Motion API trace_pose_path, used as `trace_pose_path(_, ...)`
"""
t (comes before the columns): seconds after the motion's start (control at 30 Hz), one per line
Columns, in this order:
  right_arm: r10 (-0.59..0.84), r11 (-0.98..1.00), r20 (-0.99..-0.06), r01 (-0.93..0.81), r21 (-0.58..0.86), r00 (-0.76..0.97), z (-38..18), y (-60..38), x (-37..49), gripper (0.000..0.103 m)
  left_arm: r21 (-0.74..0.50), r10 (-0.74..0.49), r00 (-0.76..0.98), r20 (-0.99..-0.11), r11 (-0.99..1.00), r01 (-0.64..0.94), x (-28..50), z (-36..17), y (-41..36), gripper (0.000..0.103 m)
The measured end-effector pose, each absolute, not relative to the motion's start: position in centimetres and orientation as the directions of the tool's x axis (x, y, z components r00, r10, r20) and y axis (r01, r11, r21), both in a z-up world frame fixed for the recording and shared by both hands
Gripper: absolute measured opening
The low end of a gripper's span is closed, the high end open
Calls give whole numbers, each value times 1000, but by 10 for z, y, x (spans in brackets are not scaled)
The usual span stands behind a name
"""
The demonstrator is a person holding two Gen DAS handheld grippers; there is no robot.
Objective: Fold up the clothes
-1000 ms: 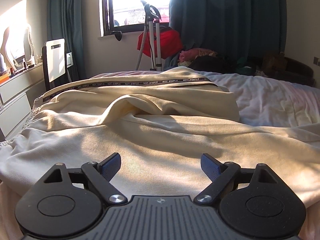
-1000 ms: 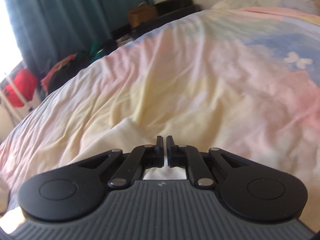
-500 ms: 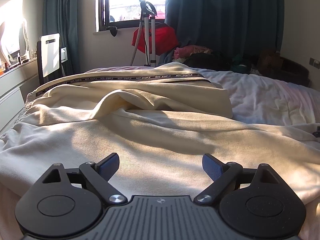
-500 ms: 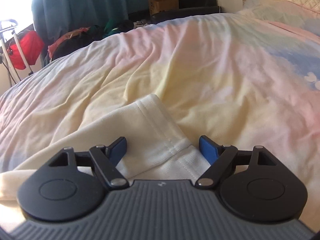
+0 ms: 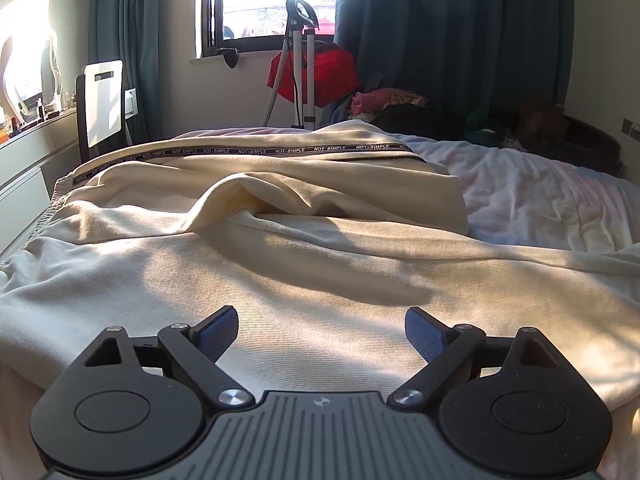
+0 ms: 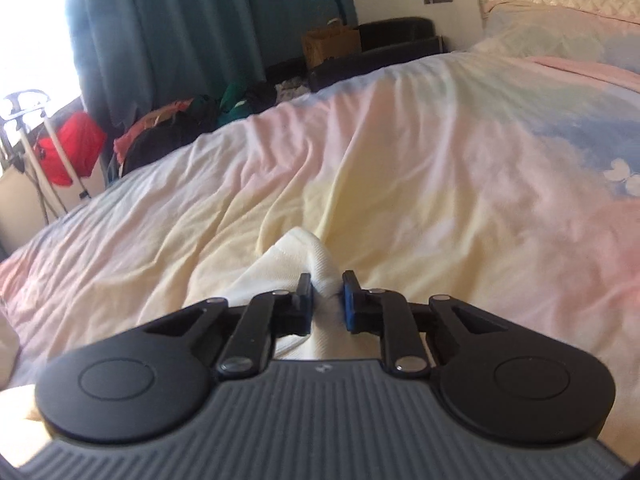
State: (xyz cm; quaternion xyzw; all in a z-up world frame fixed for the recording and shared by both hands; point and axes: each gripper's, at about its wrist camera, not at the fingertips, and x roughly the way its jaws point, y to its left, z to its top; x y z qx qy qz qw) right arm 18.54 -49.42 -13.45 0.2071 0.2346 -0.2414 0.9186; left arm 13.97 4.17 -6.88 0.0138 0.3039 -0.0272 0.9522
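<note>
Right gripper (image 6: 327, 289) pinches the cream garment's (image 5: 304, 280) hem (bunched between its fingers); left gripper (image 5: 320, 330) gapes above it.

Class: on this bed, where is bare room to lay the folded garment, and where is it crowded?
Free: the pastel bedsheet between the cuff in the right gripper and the pillow. Crowded: the cream garment ahead of the open left gripper.

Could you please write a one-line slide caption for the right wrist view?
Right gripper pinching a cream garment's hemmed corner on a pastel bedsheet.
</note>
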Motion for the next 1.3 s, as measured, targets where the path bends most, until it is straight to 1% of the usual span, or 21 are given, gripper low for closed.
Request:
trace_pose_path(0.03,-368,783,-518,558,276,772,-131,-496,183,18,7,-44,813,-580,998,59,140,-69,42,92)
trace_pose_path(0.13,-379,756,-566,597,267,732,-139,-498,187,19,6,-44,815,-577,998,58,141,-68,42,92)
trace_pose_path(0.23,-368,748,-592,607,269,717,-141,-495,185,24,1,-45,814,-579,998,55,141,-68,42,92)
trace_pose_path(0.27,-366,748,-589,605,274,720,-138,-494,183,28,-4,-47,813,-580,998,55,142,-68,43,92)
trace_pose_path(0.33,-356,737,-572,598,315,739,-130,-491,170,32,-13,-53,813,-580,998,56,141,-67,43,92)
trace_pose_path(0.37,-347,717,-565,600,355,749,-125,-490,161,37,-17,-55,813,-579,998,56,141,-66,43,92)
trace_pose_path(0.43,-340,659,-553,612,436,760,-116,-491,141,68,-26,-63,815,-576,998,58,138,-63,43,92)
trace_pose_path(0.47,-344,621,-549,623,476,762,-112,-491,131,75,-30,-67,816,-574,998,61,137,-62,43,92)
trace_pose_path(0.57,-384,494,-558,674,549,735,-102,-493,100,74,-35,-79,821,-565,997,72,133,-59,42,92)
trace_pose_path(0.67,-446,360,-637,778,515,629,-105,-495,74,76,-43,-86,824,-560,996,74,130,-56,43,92)
trace_pose_path(0.8,-362,217,-718,803,555,594,-130,-507,57,76,-61,-93,825,-558,996,70,128,-54,45,92)
trace_pose_path(0.9,-284,206,-723,776,596,630,-143,-507,62,74,-64,-87,827,-555,996,62,128,-53,46,92)
trace_pose_path(0.93,-275,222,-727,777,588,629,-143,-504,65,65,-65,-85,828,-554,996,59,127,-53,47,92)
trace_pose_path(0.97,-268,240,-732,780,579,626,-144,-502,69,50,-66,-83,829,-553,996,56,127,-53,47,92)
trace_pose_path(1.0,-261,257,-738,781,569,623,-144,-499,72,40,-69,-80,829,-553,996,51,127,-53,49,92)
trace_pose_path(1.03,-264,271,-748,791,548,609,-143,-497,76,21,-73,-77,829,-554,996,44,128,-53,50,92)
trace_pose_path(1.07,-278,278,-747,795,539,604,-142,-496,75,18,-77,-74,828,-555,996,37,128,-53,52,92)
trace_pose_path(1.1,-292,283,-745,799,531,599,-140,-496,75,11,-80,-71,828,-556,996,31,128,-53,53,92)
trace_pose_path(1.2,-333,268,-741,812,518,583,-137,-498,68,10,-82,-58,827,-560,997,14,129,-54,56,92)
trace_pose_path(1.3,-333,303,-758,825,478,561,-133,-495,73,10,-77,-49,825,-563,997,6,129,-55,57,92)
